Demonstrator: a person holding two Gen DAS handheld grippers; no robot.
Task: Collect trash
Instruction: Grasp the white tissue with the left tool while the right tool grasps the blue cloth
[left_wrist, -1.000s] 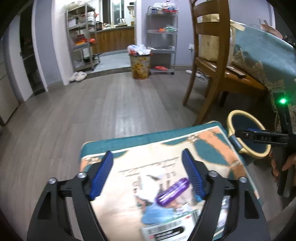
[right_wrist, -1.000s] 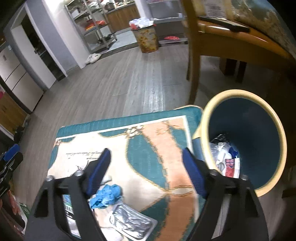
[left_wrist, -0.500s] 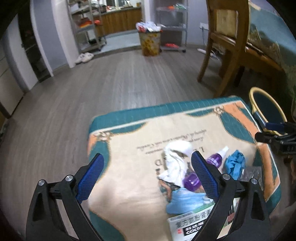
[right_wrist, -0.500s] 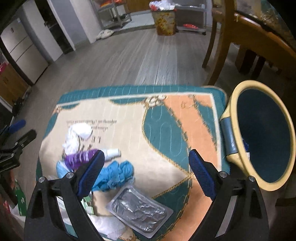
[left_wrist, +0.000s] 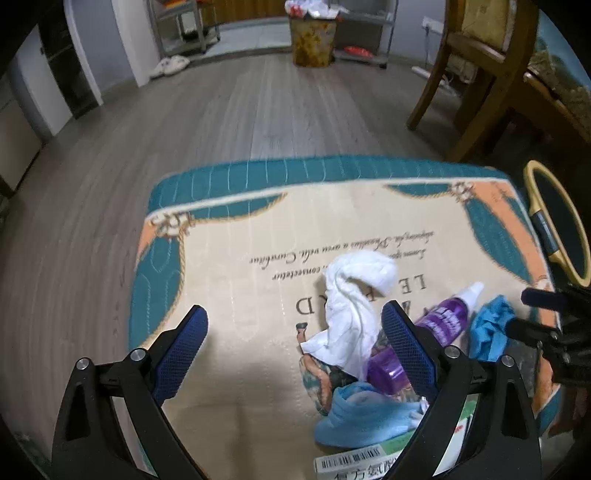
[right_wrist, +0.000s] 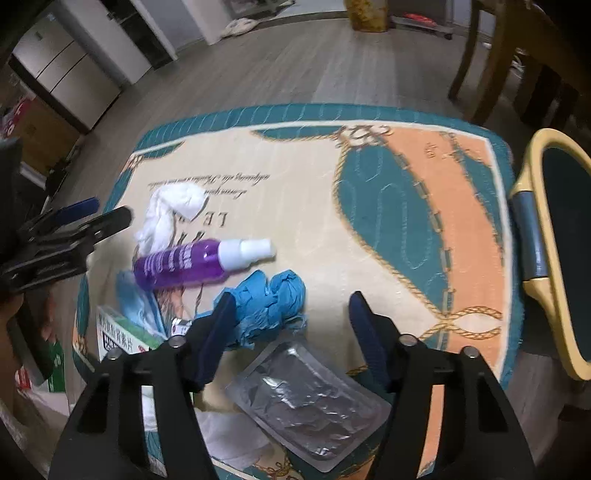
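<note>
Trash lies on a patterned cloth-covered table (left_wrist: 229, 280): a white crumpled tissue (left_wrist: 354, 295) (right_wrist: 173, 210), a purple spray bottle (right_wrist: 195, 262) (left_wrist: 439, 325), a blue crumpled glove (right_wrist: 266, 299) (left_wrist: 491, 328), a silver blister pack (right_wrist: 310, 398), a light-blue mask (left_wrist: 365, 413) and a green-white box (right_wrist: 118, 336). My left gripper (left_wrist: 295, 350) is open and empty, left of the tissue. My right gripper (right_wrist: 291, 321) is open and empty, just above the glove and blister pack. A yellow-rimmed bin (right_wrist: 554, 236) (left_wrist: 557, 225) stands at the table's right.
A wooden chair (left_wrist: 476, 81) stands behind the table at the right. A patterned waste bin (left_wrist: 312, 40) and metal shelves stand far back on the wood floor. The left gripper (right_wrist: 62, 240) shows at the left edge of the right wrist view.
Both grippers have pulled back and tilted down over the table. More trash has come into view. The bin has slid to the right edge of both views.
</note>
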